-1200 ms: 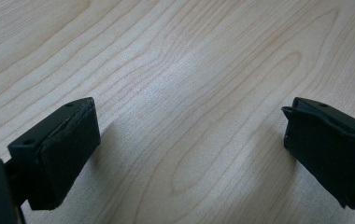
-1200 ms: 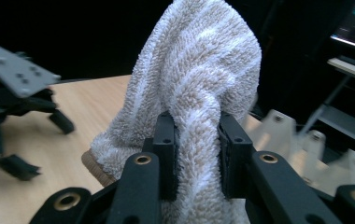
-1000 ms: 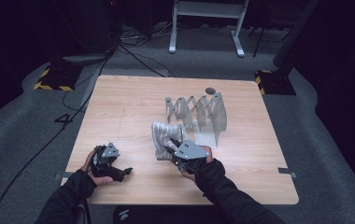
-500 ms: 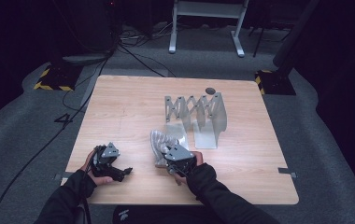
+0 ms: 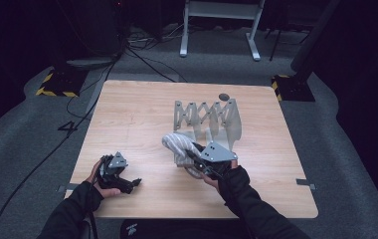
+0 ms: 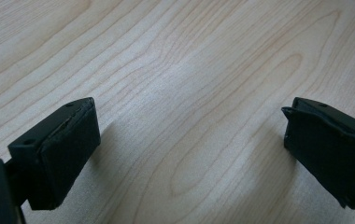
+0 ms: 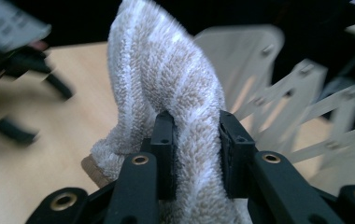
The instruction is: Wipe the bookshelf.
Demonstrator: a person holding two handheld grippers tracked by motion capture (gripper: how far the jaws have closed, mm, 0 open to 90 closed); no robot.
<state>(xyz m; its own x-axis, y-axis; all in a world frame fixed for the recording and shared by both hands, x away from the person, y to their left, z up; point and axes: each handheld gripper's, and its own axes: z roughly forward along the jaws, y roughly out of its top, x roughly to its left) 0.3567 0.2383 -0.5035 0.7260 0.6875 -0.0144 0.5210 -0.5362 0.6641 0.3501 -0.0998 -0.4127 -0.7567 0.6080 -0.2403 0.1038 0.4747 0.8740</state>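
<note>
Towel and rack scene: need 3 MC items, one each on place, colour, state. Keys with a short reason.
1. Where does the folding rack stand relative to the right gripper?
A. On the far side of it on the table
B. Between the two grippers
C. On the floor

2. What colours is the towel?
A. Solid blue
B. White and beige stripes
C. Black

3. How does the left gripper stand?
A. Shut on the towel
B. Shut on the rack
C. Open, nothing between its jaws

Key: 1 A, the high view shows the rack farther up the table, beyond the right gripper. 2 B, the right gripper view shows pale and beige terry stripes. 3 C, the left gripper view shows the jaws wide apart with bare wood between.
</note>
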